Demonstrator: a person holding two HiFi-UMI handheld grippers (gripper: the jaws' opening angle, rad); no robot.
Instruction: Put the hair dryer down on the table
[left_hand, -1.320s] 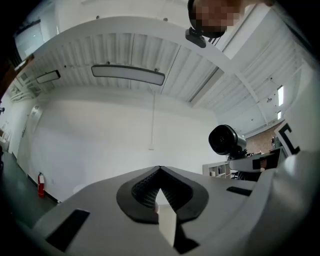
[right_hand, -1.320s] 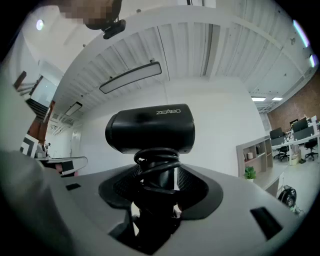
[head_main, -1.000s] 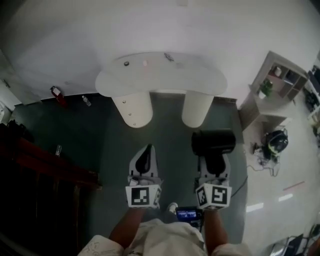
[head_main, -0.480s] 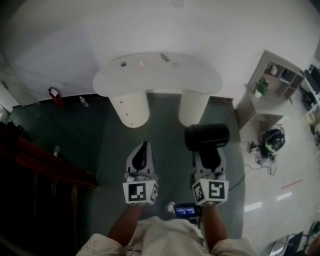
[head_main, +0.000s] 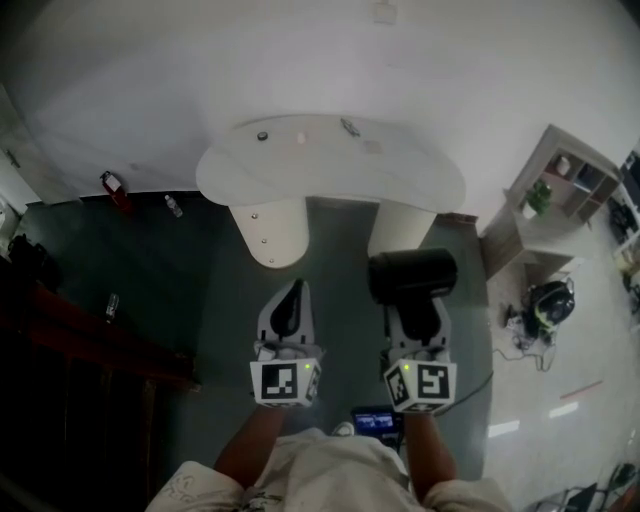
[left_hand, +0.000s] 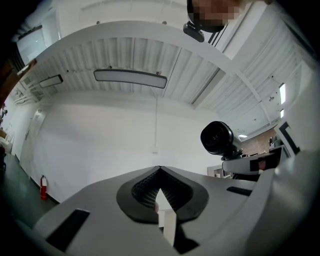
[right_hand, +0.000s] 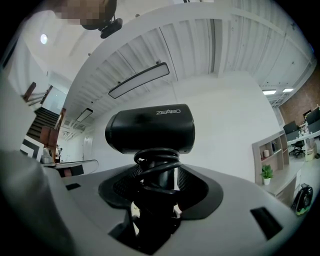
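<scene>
A black hair dryer (head_main: 412, 273) stands upright in my right gripper (head_main: 415, 312), which is shut on its handle. In the right gripper view the barrel (right_hand: 150, 130) lies crosswise above the jaws, and the coiled black cord (right_hand: 156, 165) is wrapped round the handle between them. My left gripper (head_main: 290, 305) is beside it on the left, shut with nothing in it; its jaws meet at a tip (left_hand: 160, 171). Both are held over the floor, short of the white rounded table (head_main: 400, 178) ahead. The dryer (left_hand: 217, 138) also shows at the right of the left gripper view.
A few small items (head_main: 262, 136) (head_main: 350, 127) lie at the table's far edge. Two thick white legs (head_main: 272, 230) stand under it. On the floor there is a red fire extinguisher (head_main: 113, 184) at left. A shelf unit (head_main: 570, 185) and a bag (head_main: 552, 297) are at right. Dark stairs (head_main: 80, 340) are at left.
Both grippers have moved forward toward the table, which now sits lower and larger in the head view. The hair dryer stays in the right gripper's hold.
</scene>
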